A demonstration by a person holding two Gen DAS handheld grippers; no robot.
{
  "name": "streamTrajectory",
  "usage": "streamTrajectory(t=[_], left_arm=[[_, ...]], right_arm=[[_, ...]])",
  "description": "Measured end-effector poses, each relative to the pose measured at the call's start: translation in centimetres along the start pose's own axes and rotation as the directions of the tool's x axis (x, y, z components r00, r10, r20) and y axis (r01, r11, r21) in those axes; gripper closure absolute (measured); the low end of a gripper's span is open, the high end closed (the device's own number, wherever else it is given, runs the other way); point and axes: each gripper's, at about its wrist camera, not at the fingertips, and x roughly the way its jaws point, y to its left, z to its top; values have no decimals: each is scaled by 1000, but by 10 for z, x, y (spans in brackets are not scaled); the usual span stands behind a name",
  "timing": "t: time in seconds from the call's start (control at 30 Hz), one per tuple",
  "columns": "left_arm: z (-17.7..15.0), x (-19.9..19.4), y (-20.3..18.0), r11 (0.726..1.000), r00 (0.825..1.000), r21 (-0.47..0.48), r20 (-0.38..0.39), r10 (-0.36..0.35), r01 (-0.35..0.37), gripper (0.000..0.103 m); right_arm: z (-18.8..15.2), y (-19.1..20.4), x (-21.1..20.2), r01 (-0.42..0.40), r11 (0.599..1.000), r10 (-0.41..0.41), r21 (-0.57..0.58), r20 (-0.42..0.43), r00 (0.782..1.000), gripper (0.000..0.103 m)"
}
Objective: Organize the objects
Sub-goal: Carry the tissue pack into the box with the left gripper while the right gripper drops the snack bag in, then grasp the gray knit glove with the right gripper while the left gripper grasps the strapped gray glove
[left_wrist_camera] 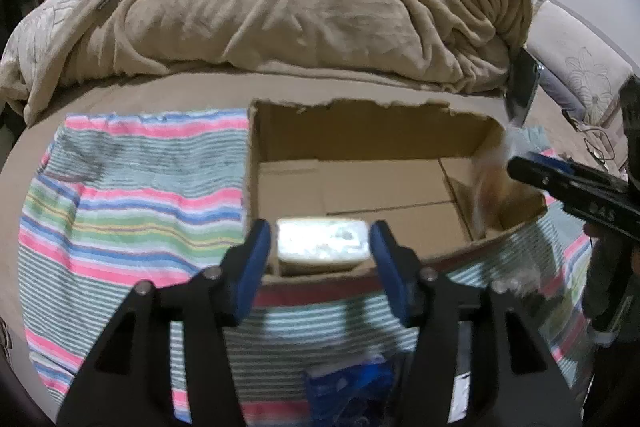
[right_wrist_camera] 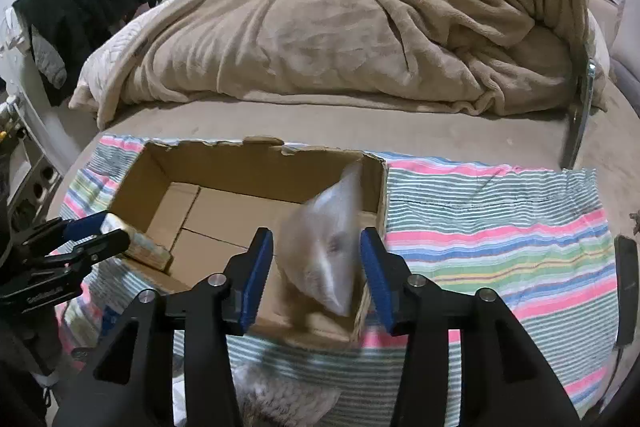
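Bag (right_wrist_camera: 328, 247) and packet (left_wrist_camera: 322, 242) both sit low in the middle of their frames, each right between your fingers. Your right gripper (right_wrist_camera: 317, 251) has its fingers apart and the blurry clear bag stands tall and tilted inside the box (right_wrist_camera: 256, 167), by its right wall — I can't tell if the pads touch it. Your left gripper (left_wrist_camera: 320, 247) has its fingers spread wide around the flat white packet, which lies sideways at the box's near wall. Each hand is nearest its own thing.
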Motion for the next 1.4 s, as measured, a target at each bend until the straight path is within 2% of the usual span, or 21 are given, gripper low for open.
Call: streamTrajectory(t=[0.03, 0.07, 0.23, 0.33, 0.37, 0.73, 1.0, 1.4], left_arm=[[1, -2, -1, 1000, 1000, 2, 3, 0, 0, 48], [2, -5, -1, 1000, 1000, 6, 10, 2, -2, 48], [1, -24, -4, 1000, 999, 2, 43, 16, -16, 46], [-1, -38, -5, 1000, 998, -7, 61, 25, -25, 29], [-2, -43, -6, 1000, 997, -9, 70, 26, -25, 28], [-20, -89, -10, 1000, 994, -19, 106, 20, -19, 27], [-44, -102, -12, 1000, 997, -28, 82, 6, -4, 27], [-83, -89, -11, 999, 1000, -49, -5, -1, 1, 26]], right_arm=[[0, -1, -3, 3, 1000, -3, 6, 5, 1000, 44], [-1, -2, -7, 4, 1000, -5, 14, 11, 1000, 43], [-5, 1, -29, 2, 1000, -3, 24, 29, 1000, 43], [-9, 7, -44, -1, 1000, 0, 16, 38, 999, 43], [-11, 10, -48, -2, 1000, 1, 13, 42, 999, 43], [-28, 34, -92, -16, 1000, 17, -17, 70, 997, 43], [-44, 40, -104, -13, 1000, 14, -20, 55, 998, 43], [-81, 39, -99, -10, 1000, 10, 4, -19, 1000, 43]])
